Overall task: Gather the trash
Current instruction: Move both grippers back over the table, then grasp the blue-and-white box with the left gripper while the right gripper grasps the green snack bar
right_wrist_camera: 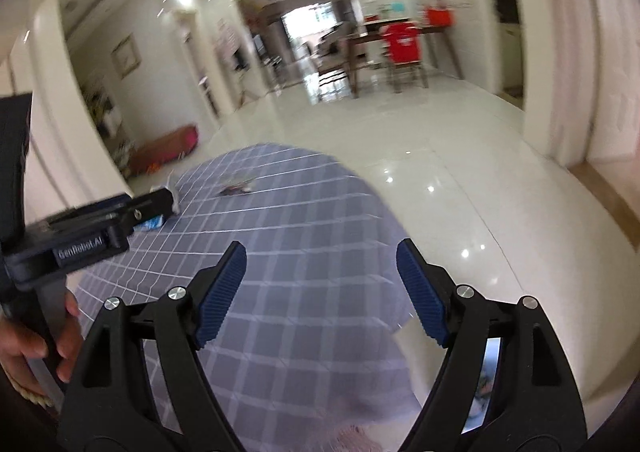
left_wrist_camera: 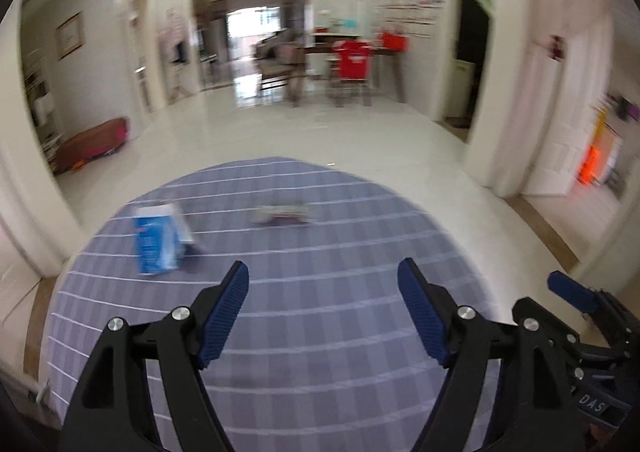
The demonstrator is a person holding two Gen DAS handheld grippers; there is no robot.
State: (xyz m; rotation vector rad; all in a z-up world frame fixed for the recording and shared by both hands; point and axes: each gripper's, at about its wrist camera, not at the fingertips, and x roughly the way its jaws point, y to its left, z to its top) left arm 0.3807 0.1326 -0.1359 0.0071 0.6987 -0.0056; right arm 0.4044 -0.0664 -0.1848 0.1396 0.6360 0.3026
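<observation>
Left wrist view: the left tool (left_wrist_camera: 323,274) hangs with its blue pads spread wide and nothing between them, above the near part of a bench (left_wrist_camera: 320,332) draped in a grey-blue checked cloth. The bench's far edge curves across the middle of the view, and beyond it lies a broad stretch of glossy white tiled floor (left_wrist_camera: 304,132) running to a dining table with chairs (left_wrist_camera: 352,64) deep in the room. Near the bench's left edge stands a blue and white carton (left_wrist_camera: 158,240), upright and blurred. Close to the far edge, right of the carton and well apart from it, lies a flat crumpled wrapper (left_wrist_camera: 284,214), too blurred to read. Whether the carton holds anything cannot be told.

In the right wrist view, the right tool (right_wrist_camera: 321,260) is likewise gaping and empty-handed, poised over the bench's right edge, where the cloth drops toward the floor (right_wrist_camera: 460,212). The wrapper (right_wrist_camera: 238,186) shows near the far edge. The left tool's black body (right_wrist_camera: 80,236) crosses the left side, covering most of the carton (right_wrist_camera: 150,223), and the person's left hand (right_wrist_camera: 28,344) grips its handle.
</observation>
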